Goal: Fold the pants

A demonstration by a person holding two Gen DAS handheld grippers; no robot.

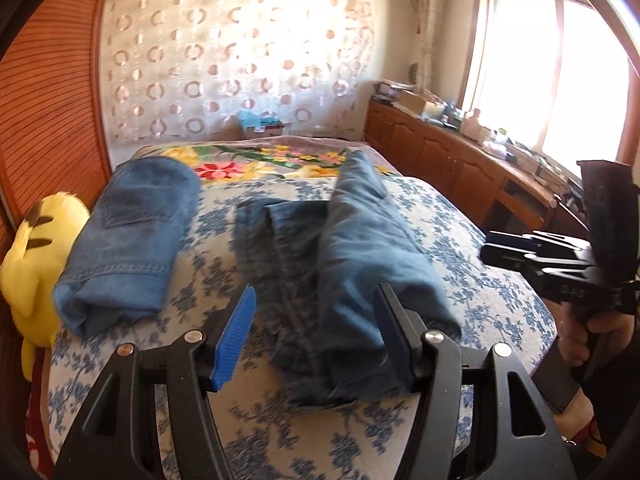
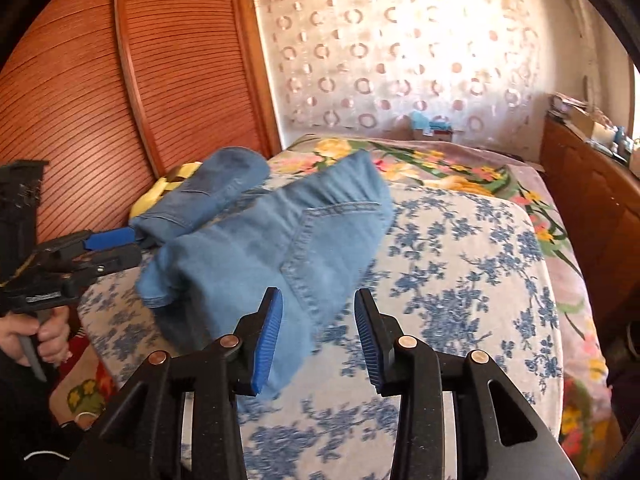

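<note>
The bed (image 1: 472,240), spread with a blue-flowered cover, fills the middle of both views, with a slatted wooden wardrobe (image 2: 80,100) along one side and low wooden cabinets (image 1: 440,160) under the window on the other. On the cover lie the pants (image 1: 340,248), blue denim folded into a long bundle that runs away from the cameras. A second folded pair of jeans (image 1: 128,236) lies apart to their left, beside a yellow plush toy (image 1: 36,256) at the bed's edge. The left claw (image 1: 316,344) stands open astride the near end of the pants, its blue pads clear of the cloth. The right claw (image 2: 318,340) is open too, holding nothing; the pants' near corner lies behind its left pad (image 2: 266,344), the bare cover showing between the pads.
</note>
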